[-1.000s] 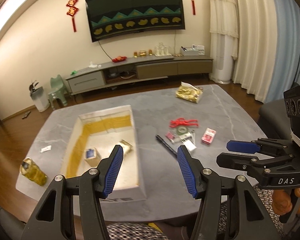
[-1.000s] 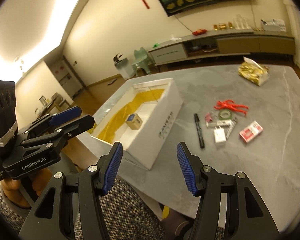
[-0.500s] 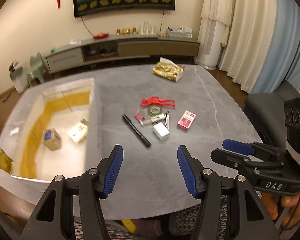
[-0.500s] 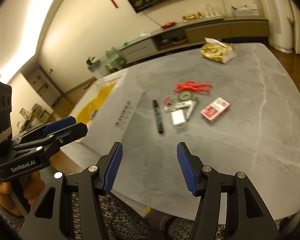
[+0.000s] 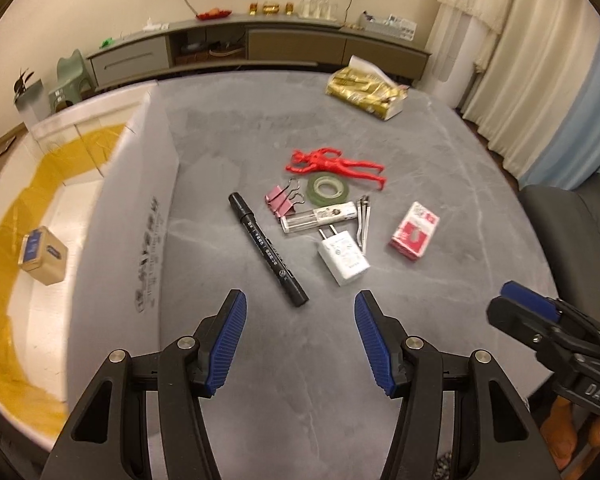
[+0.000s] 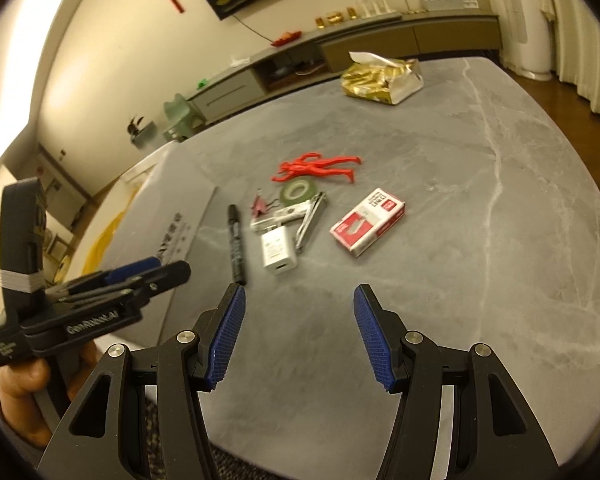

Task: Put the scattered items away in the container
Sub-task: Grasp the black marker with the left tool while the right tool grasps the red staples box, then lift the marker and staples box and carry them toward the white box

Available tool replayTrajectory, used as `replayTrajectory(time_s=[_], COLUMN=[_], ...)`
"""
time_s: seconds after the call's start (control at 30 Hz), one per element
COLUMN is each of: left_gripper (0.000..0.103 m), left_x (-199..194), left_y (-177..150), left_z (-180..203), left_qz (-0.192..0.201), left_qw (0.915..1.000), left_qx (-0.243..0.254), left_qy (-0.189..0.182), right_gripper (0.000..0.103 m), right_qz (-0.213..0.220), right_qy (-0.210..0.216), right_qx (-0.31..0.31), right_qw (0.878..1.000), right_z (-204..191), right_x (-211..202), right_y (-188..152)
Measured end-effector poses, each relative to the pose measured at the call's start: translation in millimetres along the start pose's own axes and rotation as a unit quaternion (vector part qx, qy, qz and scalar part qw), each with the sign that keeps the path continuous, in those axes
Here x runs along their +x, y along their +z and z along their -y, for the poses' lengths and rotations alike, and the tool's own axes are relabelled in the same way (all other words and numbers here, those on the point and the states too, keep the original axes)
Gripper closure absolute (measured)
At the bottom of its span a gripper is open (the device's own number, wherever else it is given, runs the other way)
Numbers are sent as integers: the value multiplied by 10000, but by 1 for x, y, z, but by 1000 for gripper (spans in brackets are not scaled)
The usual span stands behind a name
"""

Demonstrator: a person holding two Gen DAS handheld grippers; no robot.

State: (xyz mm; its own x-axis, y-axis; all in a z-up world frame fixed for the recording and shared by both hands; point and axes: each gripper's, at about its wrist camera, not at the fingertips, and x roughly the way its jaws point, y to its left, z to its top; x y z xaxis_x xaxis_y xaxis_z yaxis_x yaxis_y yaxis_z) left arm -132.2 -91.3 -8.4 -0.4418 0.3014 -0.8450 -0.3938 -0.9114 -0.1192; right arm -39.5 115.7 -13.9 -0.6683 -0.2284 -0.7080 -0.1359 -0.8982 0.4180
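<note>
Hovering above the near edge of the grey table (image 5: 440,152), the left gripper (image 5: 298,338) has its blue-padded jaws spread wide with nothing between them. The right gripper (image 6: 298,334) is likewise released and empty, positioned over bare tabletop near the front edge. Each gripper appears at the side of the other's view, held in a hand (image 6: 20,380).

The container, a white box (image 5: 140,208) with a yellow lining, sits on the left part of the table. A small tin (image 5: 42,256) with a blue top rests on its floor. Printed text runs along the outer wall that faces the clutter.

The scattered items lie in a loose cluster to the right of the box, ahead of both grippers:
- A black marker (image 5: 267,243) lies diagonally, nearest the box and nearest the left gripper.
- A white charger plug (image 5: 342,258) lies just right of the marker, prongs pointing away.
- A clear tube (image 5: 318,218) lies just beyond the plug, beside pink binder clips (image 5: 280,202).
- A roll of green tape (image 5: 327,189) lies flat just behind the tube.
- A red toy figure (image 5: 332,166) lies stretched out behind the tape.
- Metal nail clippers (image 5: 363,222) lie just right of the tube and plug.
- A red and white small box (image 5: 414,231) lies apart, farthest right in the cluster.

A gold tissue pack (image 5: 366,90) rests well apart at the far side of the table.
</note>
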Motion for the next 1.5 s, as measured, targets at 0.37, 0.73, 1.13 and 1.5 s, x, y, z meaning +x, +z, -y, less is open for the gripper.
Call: replayTrajectory(time_s=[0.37, 0.73, 1.13, 1.5], left_gripper=[45, 45, 89, 89], left_x=[71, 101, 96, 81], left_y=[22, 33, 24, 19], left_z=[-31, -40, -55, -56], left_qz=[-211, -59, 158, 264], left_qw=[9986, 9986, 9987, 9980], left_qx=[-453, -383, -416, -567], left_qy=[187, 356, 265, -84], right_gripper=[43, 41, 61, 64], right_qz=[-245, -241, -83, 70], right_qy=[-666, -1199, -2014, -1562], right_qx=[703, 575, -757, -263], right_qw=[9950, 9908, 9765, 9874], right_z=[39, 32, 1, 25], right_x=[68, 107, 133, 106], right_y=[29, 50, 47, 41])
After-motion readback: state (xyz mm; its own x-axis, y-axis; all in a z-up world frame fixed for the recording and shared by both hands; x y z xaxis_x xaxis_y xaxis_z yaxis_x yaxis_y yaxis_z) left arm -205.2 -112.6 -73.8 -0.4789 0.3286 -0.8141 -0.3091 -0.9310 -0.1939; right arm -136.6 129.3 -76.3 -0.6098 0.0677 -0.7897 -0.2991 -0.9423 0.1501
